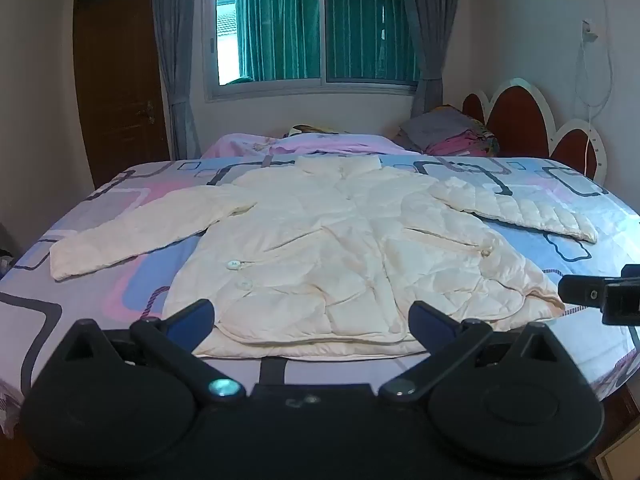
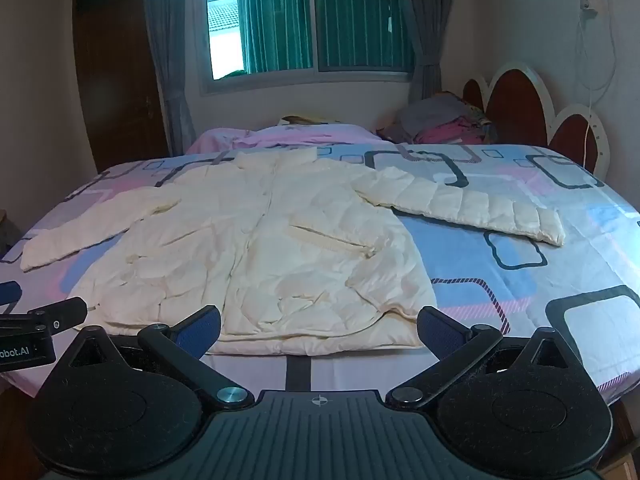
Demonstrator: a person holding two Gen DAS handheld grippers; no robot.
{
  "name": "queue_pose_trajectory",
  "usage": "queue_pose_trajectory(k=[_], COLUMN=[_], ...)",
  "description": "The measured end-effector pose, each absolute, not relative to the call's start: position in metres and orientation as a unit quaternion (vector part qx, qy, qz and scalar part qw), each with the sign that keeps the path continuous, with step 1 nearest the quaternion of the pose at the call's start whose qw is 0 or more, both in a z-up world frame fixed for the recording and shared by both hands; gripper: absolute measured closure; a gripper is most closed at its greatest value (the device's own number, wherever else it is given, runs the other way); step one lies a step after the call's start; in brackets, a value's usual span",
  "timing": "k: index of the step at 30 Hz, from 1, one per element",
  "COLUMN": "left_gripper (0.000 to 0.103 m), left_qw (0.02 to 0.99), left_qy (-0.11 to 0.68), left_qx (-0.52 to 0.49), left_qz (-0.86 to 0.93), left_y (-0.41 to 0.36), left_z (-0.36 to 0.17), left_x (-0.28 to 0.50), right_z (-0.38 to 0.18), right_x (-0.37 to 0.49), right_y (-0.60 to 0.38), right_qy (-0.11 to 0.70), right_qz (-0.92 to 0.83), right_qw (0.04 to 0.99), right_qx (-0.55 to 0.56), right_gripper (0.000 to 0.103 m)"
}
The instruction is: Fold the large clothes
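Two grippers hang side by side over the near edge of the bed [image 1: 120, 280]; the left gripper [image 1: 312, 316] has its blue-padded fingers [image 1: 192, 316] spread wide with nothing between them, and the right gripper [image 2: 320, 328] is spread the same way, also empty. The jacket [image 1: 328, 248], cream and quilted, lies flat and face up on the patterned sheet, collar toward the window [image 1: 312, 32], hem nearest the grippers; both sleeves are stretched out to the sides, the left sleeve [image 1: 140, 232] angled down toward the bed's edge, the right sleeve [image 2: 472, 208] lying across the blue squares. Neither gripper touches the jacket. A pile of clothes [image 2: 448, 124] sits by the headboard [image 2: 520, 100]; a pink blanket [image 1: 312, 144] lies beyond the collar.
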State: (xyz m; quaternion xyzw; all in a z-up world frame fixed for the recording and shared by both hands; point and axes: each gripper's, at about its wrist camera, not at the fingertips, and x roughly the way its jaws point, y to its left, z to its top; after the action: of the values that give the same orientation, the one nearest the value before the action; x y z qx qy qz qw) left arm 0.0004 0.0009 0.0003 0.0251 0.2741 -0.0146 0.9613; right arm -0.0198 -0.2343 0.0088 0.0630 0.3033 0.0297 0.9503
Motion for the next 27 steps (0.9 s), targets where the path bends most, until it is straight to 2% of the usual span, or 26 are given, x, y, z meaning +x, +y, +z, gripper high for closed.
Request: queue_pose_trajectory(k=[27], left_gripper=[0.0], left_qw=[0.962], left_qy=[0.272], left_qx=[0.026], left_qz=[-0.001], left_y=[0.0036], left_z=[0.0012], left_x=[0.003], right_z=[0.0091], right_x=[-0.0143], right_y=[-0.2308], right_qy=[0.301], right_qz=[0.031], right_qw=[0.951], right_qx=[0.058], right_gripper=[0.0])
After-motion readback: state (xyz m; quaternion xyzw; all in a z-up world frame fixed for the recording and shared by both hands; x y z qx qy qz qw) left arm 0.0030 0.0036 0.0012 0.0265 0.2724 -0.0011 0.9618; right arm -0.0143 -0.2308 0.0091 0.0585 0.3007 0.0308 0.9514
